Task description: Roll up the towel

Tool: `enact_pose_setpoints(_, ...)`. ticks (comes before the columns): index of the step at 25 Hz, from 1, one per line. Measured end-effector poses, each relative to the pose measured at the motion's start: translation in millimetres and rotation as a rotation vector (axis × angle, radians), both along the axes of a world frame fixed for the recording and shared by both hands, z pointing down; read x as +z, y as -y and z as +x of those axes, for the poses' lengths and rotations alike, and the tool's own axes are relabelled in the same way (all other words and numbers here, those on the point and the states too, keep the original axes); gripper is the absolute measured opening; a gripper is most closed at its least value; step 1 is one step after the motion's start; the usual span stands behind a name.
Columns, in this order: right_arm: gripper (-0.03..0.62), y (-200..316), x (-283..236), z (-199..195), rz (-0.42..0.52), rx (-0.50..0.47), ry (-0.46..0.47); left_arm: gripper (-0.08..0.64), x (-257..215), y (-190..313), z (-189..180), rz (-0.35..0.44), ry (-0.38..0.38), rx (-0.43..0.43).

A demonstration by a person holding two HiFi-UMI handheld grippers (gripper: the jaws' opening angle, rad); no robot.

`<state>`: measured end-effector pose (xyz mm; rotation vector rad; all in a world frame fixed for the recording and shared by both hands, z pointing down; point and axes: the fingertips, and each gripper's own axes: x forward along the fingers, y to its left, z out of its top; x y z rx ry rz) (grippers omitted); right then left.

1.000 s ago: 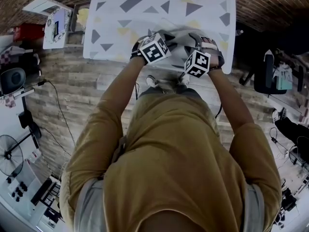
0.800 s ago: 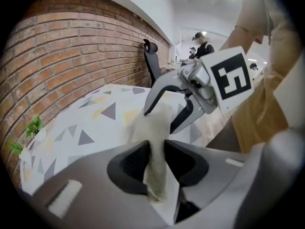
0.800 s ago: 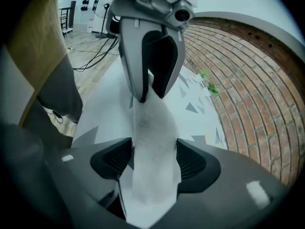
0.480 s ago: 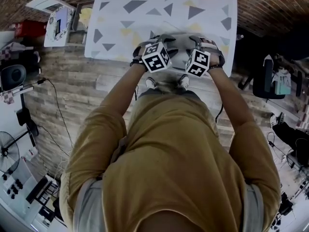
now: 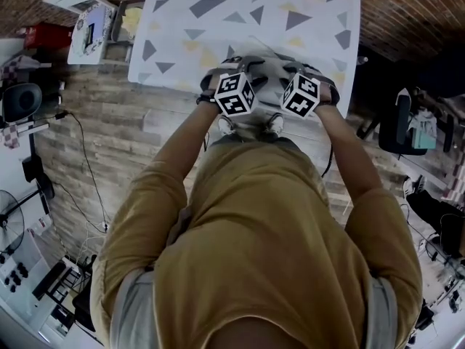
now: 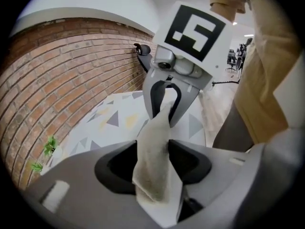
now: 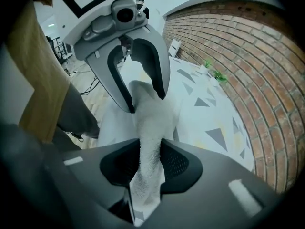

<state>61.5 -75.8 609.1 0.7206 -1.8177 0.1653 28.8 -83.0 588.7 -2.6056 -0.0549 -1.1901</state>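
Head view | towel (image 5: 266,69) at table (image 5: 168,55) edge | pinched: left tool (image 6: 155,163) loosening, right tool (image 7: 150,163) tightening

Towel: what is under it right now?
Under the towel, the triangle-patterned tablecloth shows, nothing else visible. From the head view the towel covers the spot right beneath it.

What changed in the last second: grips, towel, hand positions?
The right gripper has just been closing its jaws and now pinches the towel. The left gripper has just been opening its jaws slightly, with the towel still pressed between them. In the head view the left gripper drew back slightly toward the person, level with the right. Unchanged: the towel bunched between both grippers, over the patterned table.
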Motion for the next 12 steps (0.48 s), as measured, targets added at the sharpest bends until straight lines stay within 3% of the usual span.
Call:
enact_pose_setpoints(6, 0.103, -11, -7, -5, -0.120, 0.004, 0.070, 0.222, 4, -11, -2, -0.048, 0.028, 0.047)
enact_pose_setpoints(12, 0.101, -12, -13, -7, -0.215, 0.070, 0.185, 0.216, 1, -9, -2, -0.158, 0.083, 0.060)
